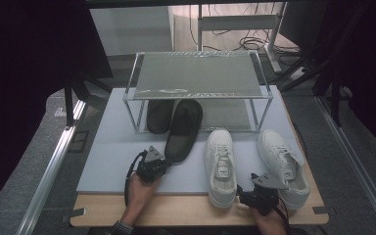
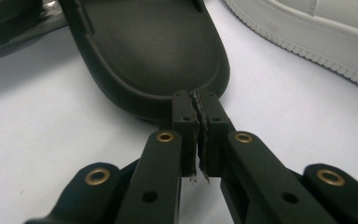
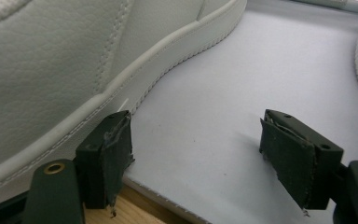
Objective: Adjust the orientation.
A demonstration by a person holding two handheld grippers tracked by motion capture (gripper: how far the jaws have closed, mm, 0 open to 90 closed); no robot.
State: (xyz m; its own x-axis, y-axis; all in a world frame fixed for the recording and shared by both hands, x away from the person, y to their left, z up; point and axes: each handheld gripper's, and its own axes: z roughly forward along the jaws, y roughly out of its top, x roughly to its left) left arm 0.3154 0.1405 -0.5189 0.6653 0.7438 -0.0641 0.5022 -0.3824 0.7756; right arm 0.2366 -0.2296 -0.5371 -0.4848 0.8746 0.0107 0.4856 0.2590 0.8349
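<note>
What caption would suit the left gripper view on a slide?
Left gripper, jaws shut, at the heel rim of a black slipper on the pale mat.

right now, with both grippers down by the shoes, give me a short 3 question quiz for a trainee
1. True or false: the left gripper has its jaws closed at the heel rim of a black slipper.
2. Which shoe lies right beside the open right gripper? A) a white sneaker B) a brown boot C) a red sandal
3. Fill in: the second black slipper lies under the clear ___.

Key
1. True; whether the pads pinch the rim or only touch it cannot be told.
2. A, the white sneaker.
3. Rack.
</note>
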